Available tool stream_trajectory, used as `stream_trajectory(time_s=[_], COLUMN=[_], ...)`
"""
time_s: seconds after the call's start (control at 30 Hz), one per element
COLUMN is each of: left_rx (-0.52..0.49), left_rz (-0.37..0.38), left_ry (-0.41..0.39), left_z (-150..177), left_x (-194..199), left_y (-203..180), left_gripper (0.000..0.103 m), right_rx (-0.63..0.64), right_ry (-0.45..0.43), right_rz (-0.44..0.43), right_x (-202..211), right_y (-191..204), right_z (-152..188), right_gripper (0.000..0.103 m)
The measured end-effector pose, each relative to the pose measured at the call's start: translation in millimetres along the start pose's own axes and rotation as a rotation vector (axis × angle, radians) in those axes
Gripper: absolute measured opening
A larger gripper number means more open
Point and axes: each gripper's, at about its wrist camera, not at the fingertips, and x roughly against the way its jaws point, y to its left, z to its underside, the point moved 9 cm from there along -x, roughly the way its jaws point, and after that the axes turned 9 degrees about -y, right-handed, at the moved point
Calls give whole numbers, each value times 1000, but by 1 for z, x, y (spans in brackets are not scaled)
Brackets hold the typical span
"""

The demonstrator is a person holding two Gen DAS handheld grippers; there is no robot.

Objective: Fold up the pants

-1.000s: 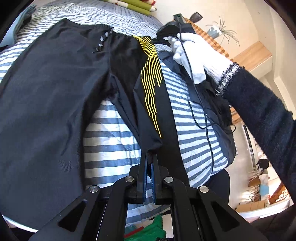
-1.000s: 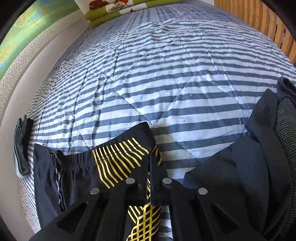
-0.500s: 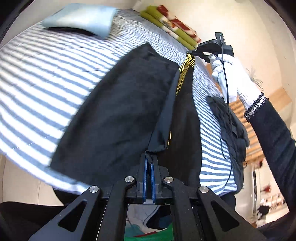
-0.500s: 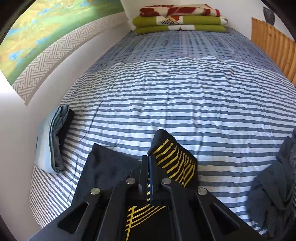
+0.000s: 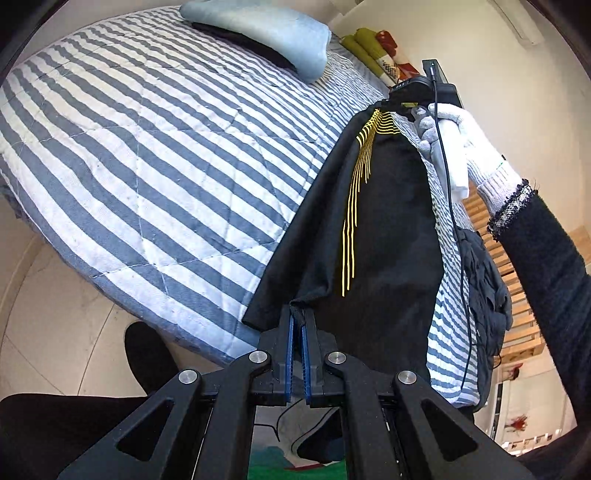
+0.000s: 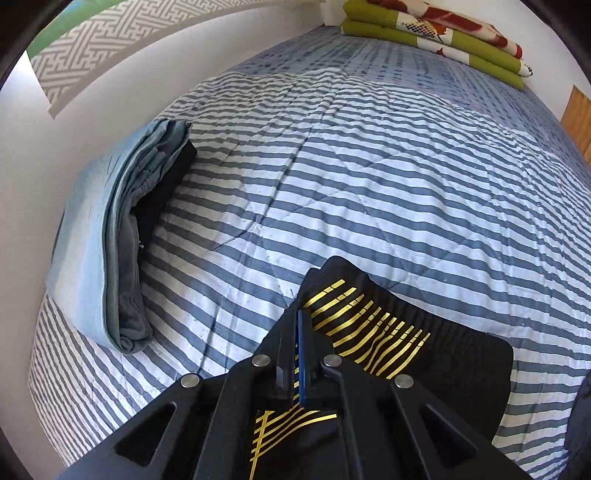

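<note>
The black pants (image 5: 388, 229), marked with yellow stripes, are held stretched above the striped quilt (image 5: 155, 147) between the two grippers. In the left wrist view, the left gripper (image 5: 298, 314) at lower centre is pinched on the hem end, while the right gripper (image 5: 413, 96) in the upper right, held by a white-gloved hand (image 5: 454, 147), is clamped on the waistband. Folded blue garments (image 6: 107, 236) are seen at the left of the right wrist view, and a folded green blanket (image 6: 443, 33) at the top.

Matt black cloth pants (image 5: 388, 229) over a quilted, striped cotton bedspread (image 5: 155, 147).
</note>
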Motion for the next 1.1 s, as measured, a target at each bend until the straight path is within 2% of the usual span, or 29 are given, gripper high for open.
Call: stream_trajectory(time_s=[0.23, 0.3, 0.43, 0.53, 0.6, 0.7, 0.87, 1.0, 1.1], left_rx=[6, 25, 39, 54, 28, -31, -144, -233, -299], left_rz=[-18, -22, -82, -78, -75, -69, -30, 26, 5], left_ry=[11, 12, -55, -91, -95, -106, -103, -44, -4], left_z=[2, 1, -13, -25, -33, -50, -80, -96, -110], left_x=[-7, -5, 6, 17, 18, 17, 3, -33, -72], left_y=[4, 7, 16, 15, 8, -10, -48, -87, -108], left_gripper=[5, 11, 20, 22, 22, 23, 27, 27, 27], right_rx=[57, 59, 23, -15, -41, -106, -101, -114, -143], right_ry=[44, 42, -35, -82, -96, -129, -125, -115, -81], right_rz=[0, -4, -42, -63, -81, -108, -88, -92, -131], right_x=[-21, -18, 16, 53, 80, 122, 173, 193, 193], right_y=[17, 15, -1, -27, -50, -84, -125, -137, -127], right_z=[6, 3, -12, -14, -5, 21, 106, 174, 216], right_gripper=[4, 10, 15, 15, 15, 15, 15, 15, 15])
